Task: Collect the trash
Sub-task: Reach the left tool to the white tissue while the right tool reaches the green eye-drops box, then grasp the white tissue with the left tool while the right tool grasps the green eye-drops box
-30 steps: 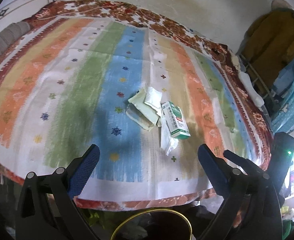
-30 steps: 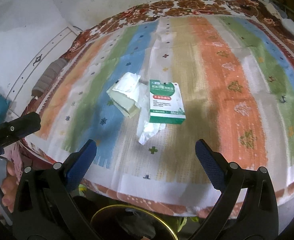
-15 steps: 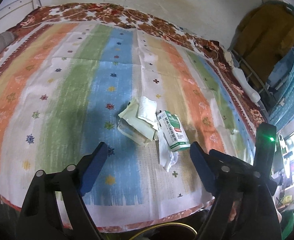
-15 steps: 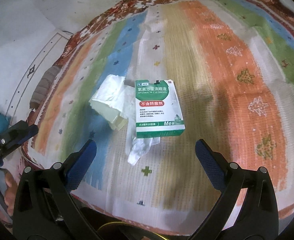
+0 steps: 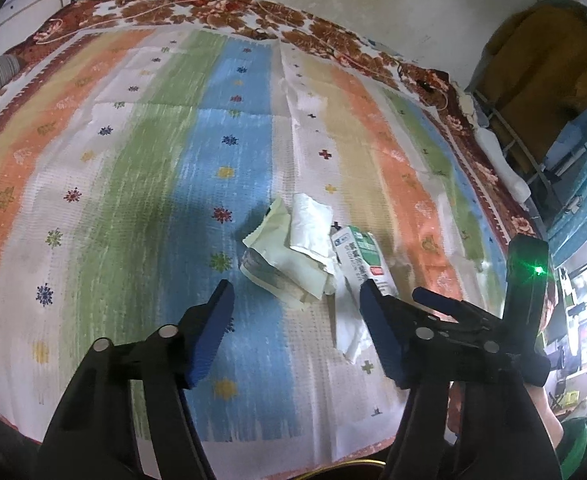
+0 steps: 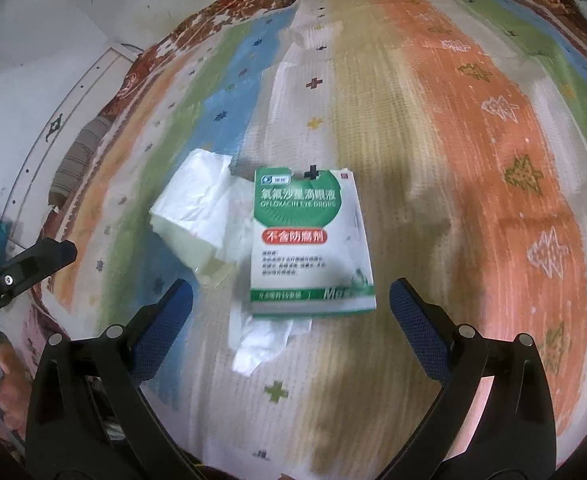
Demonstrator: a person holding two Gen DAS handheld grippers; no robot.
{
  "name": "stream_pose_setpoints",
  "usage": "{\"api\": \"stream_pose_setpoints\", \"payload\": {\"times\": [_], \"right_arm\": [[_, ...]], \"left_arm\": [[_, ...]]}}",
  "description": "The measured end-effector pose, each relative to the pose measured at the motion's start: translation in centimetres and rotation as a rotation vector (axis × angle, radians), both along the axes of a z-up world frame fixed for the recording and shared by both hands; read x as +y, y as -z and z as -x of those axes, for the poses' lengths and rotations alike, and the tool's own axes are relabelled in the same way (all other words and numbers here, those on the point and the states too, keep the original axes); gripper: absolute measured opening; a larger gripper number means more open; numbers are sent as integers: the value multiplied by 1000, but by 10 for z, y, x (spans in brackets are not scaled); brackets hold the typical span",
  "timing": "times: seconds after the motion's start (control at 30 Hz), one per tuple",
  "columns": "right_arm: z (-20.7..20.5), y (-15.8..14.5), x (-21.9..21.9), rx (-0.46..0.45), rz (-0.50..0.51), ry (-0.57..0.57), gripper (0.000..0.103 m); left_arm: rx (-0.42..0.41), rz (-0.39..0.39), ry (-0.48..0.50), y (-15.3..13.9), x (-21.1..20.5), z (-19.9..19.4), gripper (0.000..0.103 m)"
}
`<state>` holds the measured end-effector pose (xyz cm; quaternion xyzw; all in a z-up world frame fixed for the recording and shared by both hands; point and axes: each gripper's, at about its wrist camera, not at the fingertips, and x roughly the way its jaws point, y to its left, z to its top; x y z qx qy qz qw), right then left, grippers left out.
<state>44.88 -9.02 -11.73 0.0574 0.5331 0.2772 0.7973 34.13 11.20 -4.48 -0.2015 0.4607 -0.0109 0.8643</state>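
Observation:
A green and white eye-drop box (image 6: pixel 311 244) lies flat on the striped bedspread (image 6: pixel 473 140), and it also shows in the left wrist view (image 5: pixel 363 256). A pale green folded packet with white tissue (image 6: pixel 197 216) lies to its left, also seen in the left wrist view (image 5: pixel 293 252). A crumpled white tissue (image 6: pixel 261 340) pokes out under the box's near edge. My right gripper (image 6: pixel 291 300) is open, just above the box's near edge. My left gripper (image 5: pixel 295 300) is open, close in front of the packet.
The striped bedspread (image 5: pixel 133 184) covers a bed with a brown floral border (image 5: pixel 213 12) against a pale wall. A yellow garment (image 5: pixel 545 76) and a rack stand at the right. The other gripper's black body (image 6: pixel 17 276) shows at the left of the right wrist view.
Both grippers have moved forward and down toward the trash pile, which now looks larger and nearer. The left gripper's fingers have narrowed somewhat. The trash has not moved.

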Motion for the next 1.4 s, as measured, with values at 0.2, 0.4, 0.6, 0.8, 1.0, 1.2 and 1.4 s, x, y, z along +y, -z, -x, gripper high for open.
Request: {"api": "stream_pose_setpoints", "payload": {"times": [0.2, 0.4, 0.6, 0.8, 1.0, 1.2, 1.4], "right_arm": [[-9, 12, 3, 30, -19, -11, 93], [-10, 22, 9, 42, -8, -33, 87], [-11, 23, 9, 32, -7, -34, 78], [-13, 29, 4, 47, 1, -33, 67], [-13, 29, 8, 27, 18, -47, 66], [-13, 20, 5, -14, 40, -21, 66], [-14, 4, -1, -38, 37, 1, 66]], "left_arm": [[11, -15, 20, 6, -2, -15, 55], [18, -25, 29, 12, -5, -31, 55], [11, -9, 19, 19, -5, -49, 55], [43, -20, 27, 37, -13, -71, 50], [80, -61, 47, 54, -18, -77, 38], [67, -80, 39, 52, -18, -75, 7], [27, -75, 39, 35, -23, -72, 3]]}}
